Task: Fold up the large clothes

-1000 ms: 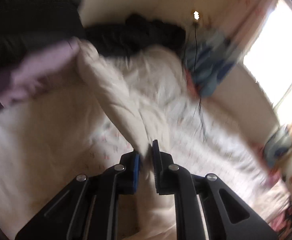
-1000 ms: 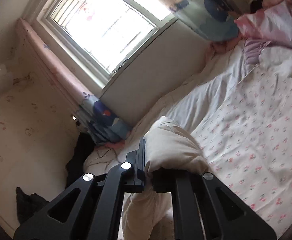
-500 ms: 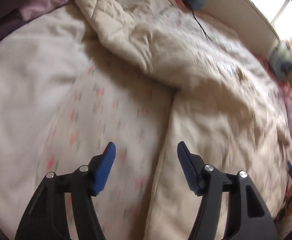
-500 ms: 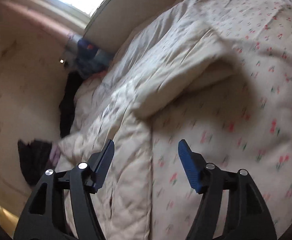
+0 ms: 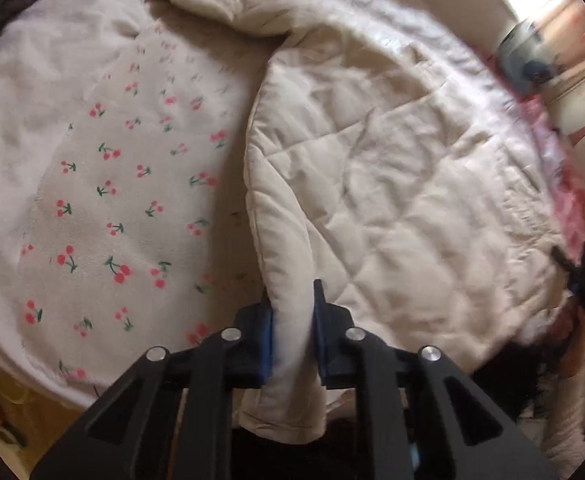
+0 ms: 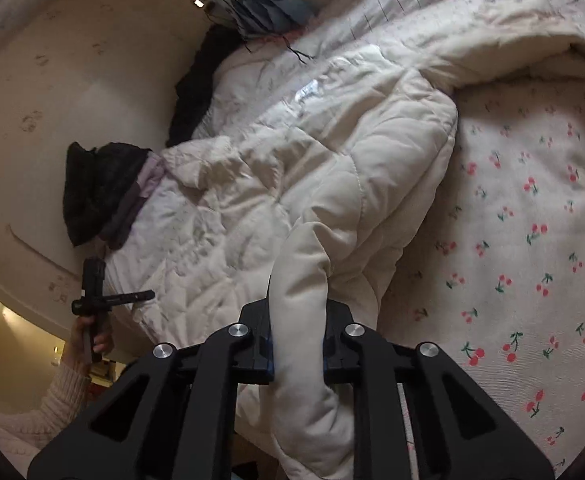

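Having just let go and closed again, we are pinching the cream coat's (image 5: pixel 392 184) near edge with left gripper (image 5: pixel 291 312) and right gripper (image 6: pixel 297 316), starting the next fold on the bed (image 5: pixel 104 184).

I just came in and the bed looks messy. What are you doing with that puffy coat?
A person is folding a big cream quilted coat on the cherry-print sheet. Both grippers' jaws have just been closing. The left gripper pinches one edge and the right gripper pinches another padded part near the bed's edge.
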### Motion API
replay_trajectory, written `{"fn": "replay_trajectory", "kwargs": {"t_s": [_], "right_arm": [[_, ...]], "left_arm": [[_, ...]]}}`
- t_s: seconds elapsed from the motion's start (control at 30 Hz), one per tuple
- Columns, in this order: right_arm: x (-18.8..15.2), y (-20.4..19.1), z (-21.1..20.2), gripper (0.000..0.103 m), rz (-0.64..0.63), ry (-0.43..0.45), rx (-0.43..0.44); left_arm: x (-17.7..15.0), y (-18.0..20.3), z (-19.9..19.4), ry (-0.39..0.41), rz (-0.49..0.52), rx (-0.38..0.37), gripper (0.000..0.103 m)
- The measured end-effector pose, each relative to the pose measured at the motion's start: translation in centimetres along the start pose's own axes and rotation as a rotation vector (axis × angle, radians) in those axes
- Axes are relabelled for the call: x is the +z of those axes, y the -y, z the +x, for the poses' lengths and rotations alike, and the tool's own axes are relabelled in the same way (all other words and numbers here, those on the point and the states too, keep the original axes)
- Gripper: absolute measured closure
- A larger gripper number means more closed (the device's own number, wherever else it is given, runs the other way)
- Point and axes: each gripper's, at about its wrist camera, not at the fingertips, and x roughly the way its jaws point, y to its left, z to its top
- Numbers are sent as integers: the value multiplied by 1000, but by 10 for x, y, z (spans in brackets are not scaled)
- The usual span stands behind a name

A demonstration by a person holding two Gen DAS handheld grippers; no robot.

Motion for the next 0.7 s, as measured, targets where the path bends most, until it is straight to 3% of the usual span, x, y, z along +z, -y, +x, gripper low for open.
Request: {"fn": "replay_trajectory", "kwargs": {"t_s": [0.07,0.1,0.13,0.17,0.23,0.3,0.33,0.37,0.43,0.47,0.5,0.57,0.7], "right_arm": [[-3,-6,-19,89,-20,1,-5],[-8,-5,-22,89,-31,-21,-28],[-17,0,-20,88,-42,-89,-70],[-29,13,-12,80,-30,-189,-113],[-43,45,-14,69,38,-248,-181],[-43,75,-38,66,149,-153,-99],[-37,90,-54,63,208,-66,-54],[-27,107,-70,53,274,31,-25],[-3,138,-87,41,380,173,45],[12,160,-92,35,458,251,87],[26,181,-92,34,525,313,142],[51,216,-89,34,625,421,186],[79,283,-68,34,812,556,335]], "left_arm": [[-10,6,-31,31,23,-49,87],[-16,9,-38,26,47,-33,87],[-22,11,-40,9,71,-3,87],[-25,13,-33,-31,105,40,86],[-33,6,-16,-124,145,135,80],[-32,-3,-15,-129,135,236,79],[-25,-4,-22,-100,123,247,78],[-16,-3,-32,-54,106,263,73],[3,10,-50,62,114,292,52],[7,18,-54,116,115,290,35],[16,31,-55,174,115,280,27],[38,63,-46,278,127,216,20],[82,124,1,361,139,70,18]]}}
